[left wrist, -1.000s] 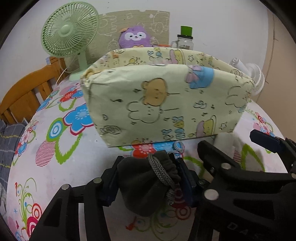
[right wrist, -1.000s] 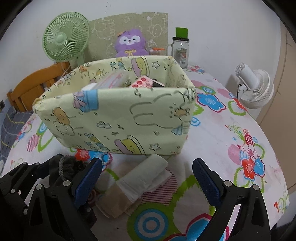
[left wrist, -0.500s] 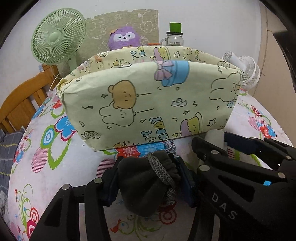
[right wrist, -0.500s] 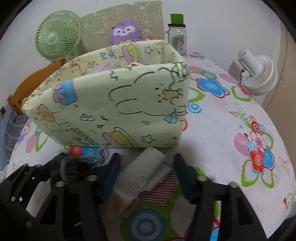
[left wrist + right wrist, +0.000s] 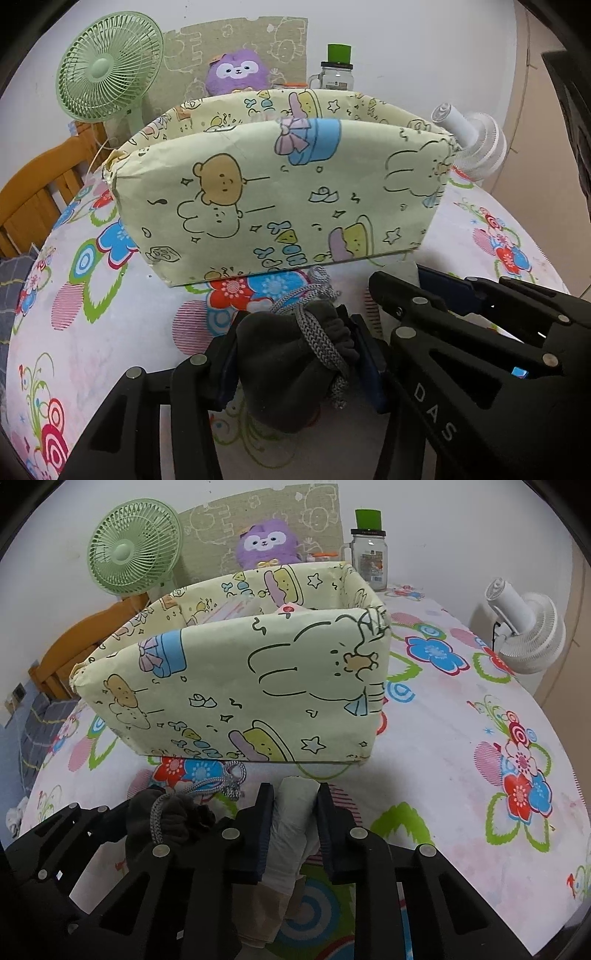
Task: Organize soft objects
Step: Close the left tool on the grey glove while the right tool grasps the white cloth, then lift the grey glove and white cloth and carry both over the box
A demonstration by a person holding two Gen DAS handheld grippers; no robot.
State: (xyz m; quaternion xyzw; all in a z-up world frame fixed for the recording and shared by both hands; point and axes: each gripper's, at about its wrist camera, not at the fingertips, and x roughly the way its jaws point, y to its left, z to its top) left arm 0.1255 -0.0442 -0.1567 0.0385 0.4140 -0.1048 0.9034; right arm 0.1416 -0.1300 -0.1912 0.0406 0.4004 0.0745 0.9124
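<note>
A pale yellow fabric box (image 5: pixel 277 192) printed with cartoon animals stands on the flowered tablecloth, close in front of both grippers. My left gripper (image 5: pixel 295 328) is shut on a dark grey drawstring pouch (image 5: pixel 288 373), whose grey cord (image 5: pixel 317 343) loops over its top. To its right, my right gripper (image 5: pixel 295 794) is closing its jaws, and their pads press on a white rolled cloth (image 5: pixel 293 823) lying on the table. A beige piece (image 5: pixel 266 901) sticks out under that roll. Pink items (image 5: pixel 288 608) show inside the box (image 5: pixel 240 686).
Behind the box stand a green fan (image 5: pixel 107 70), a purple plush toy (image 5: pixel 236 72) and a jar with a green lid (image 5: pixel 336 70). A white fan (image 5: pixel 528 635) is at the right edge. A wooden chair back (image 5: pixel 33 192) is at the left.
The right gripper's jaws went from wide open to closed around the white rolled cloth. The left gripper kept its hold on the pouch. Both views shifted slightly toward the box.
</note>
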